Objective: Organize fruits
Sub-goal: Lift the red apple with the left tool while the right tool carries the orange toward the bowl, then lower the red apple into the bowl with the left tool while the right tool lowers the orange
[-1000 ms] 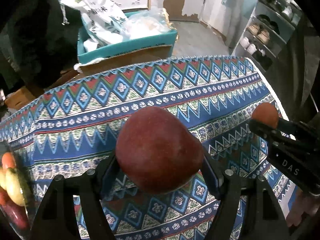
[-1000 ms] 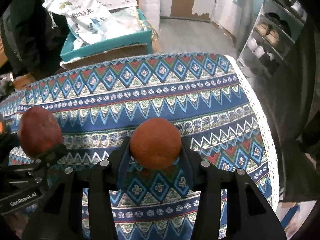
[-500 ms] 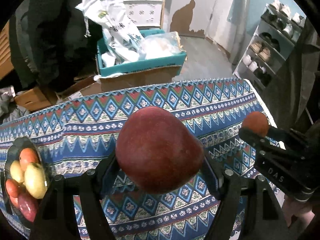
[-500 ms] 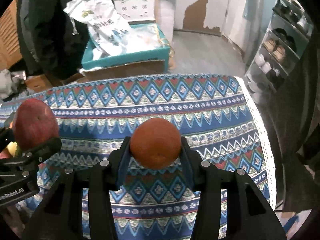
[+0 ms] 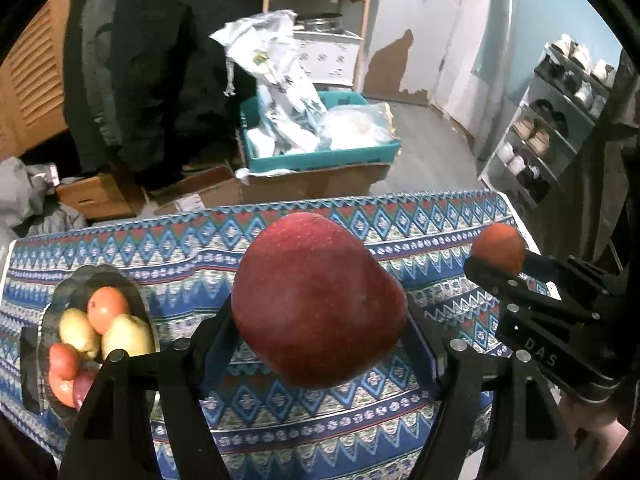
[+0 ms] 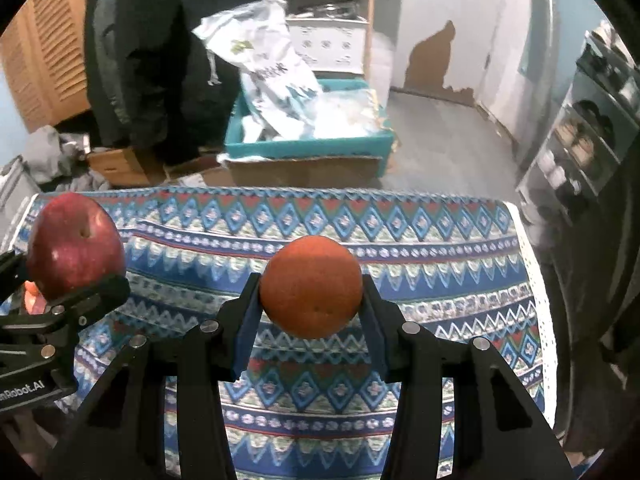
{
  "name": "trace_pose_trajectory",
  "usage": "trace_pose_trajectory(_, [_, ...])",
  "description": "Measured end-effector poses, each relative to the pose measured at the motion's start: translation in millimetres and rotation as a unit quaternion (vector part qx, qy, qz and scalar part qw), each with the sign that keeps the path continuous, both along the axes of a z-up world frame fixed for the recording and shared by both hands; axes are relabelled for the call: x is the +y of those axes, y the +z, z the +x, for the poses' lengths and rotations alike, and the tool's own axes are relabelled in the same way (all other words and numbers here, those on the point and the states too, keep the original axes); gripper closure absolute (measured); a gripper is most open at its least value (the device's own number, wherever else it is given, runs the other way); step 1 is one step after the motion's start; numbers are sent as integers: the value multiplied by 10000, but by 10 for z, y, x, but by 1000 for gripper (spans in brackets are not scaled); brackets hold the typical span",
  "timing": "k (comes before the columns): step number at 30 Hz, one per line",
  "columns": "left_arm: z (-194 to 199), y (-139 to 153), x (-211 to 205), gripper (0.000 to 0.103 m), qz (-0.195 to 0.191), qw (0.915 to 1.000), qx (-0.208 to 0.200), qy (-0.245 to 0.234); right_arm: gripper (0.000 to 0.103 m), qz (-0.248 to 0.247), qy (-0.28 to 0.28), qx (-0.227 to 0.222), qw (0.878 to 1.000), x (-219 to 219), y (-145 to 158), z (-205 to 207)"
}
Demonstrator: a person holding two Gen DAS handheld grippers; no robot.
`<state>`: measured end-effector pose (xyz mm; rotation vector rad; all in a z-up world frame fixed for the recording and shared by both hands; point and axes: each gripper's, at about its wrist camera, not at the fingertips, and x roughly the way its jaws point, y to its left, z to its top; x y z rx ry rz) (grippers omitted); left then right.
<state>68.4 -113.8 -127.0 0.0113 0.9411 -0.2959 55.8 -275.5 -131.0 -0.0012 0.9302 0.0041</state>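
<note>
My left gripper (image 5: 320, 320) is shut on a big red apple (image 5: 316, 304) and holds it above the patterned tablecloth (image 5: 360, 424). My right gripper (image 6: 310, 300) is shut on an orange (image 6: 311, 286), also held above the cloth. In the left wrist view the orange (image 5: 498, 248) and right gripper show at the right. In the right wrist view the apple (image 6: 74, 246) shows at the left. A dark fruit bowl (image 5: 134, 292) at the table's left holds yellow, orange and red fruits (image 5: 106, 328).
Beyond the table's far edge stand a teal box (image 5: 320, 160) with plastic bags, cardboard boxes (image 5: 100, 196) and a dark coat. A shoe rack (image 5: 552, 128) stands at the right. The table's right edge (image 6: 536, 280) drops to the floor.
Both grippers have risen and drawn back with their fruits. The whole table and the fruit bowl at the left have come into view.
</note>
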Motion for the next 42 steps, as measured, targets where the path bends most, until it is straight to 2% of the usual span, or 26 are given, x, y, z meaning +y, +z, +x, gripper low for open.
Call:
trace_pose_trajectory(14, [-70, 108, 643, 27, -71, 9985, -100, 533, 57, 27, 542, -204, 9983, 605, 235, 80])
trace_pose_trajectory(28, [-73, 99, 1244, 27, -71, 9943, -115, 1057, 57, -21, 1069, -236, 9940, 1234, 288, 203])
trace_pose_trajectory(42, [46, -138, 1883, 27, 12, 9866, 133, 1628, 57, -3, 1525, -95, 9883, 1792, 178, 341])
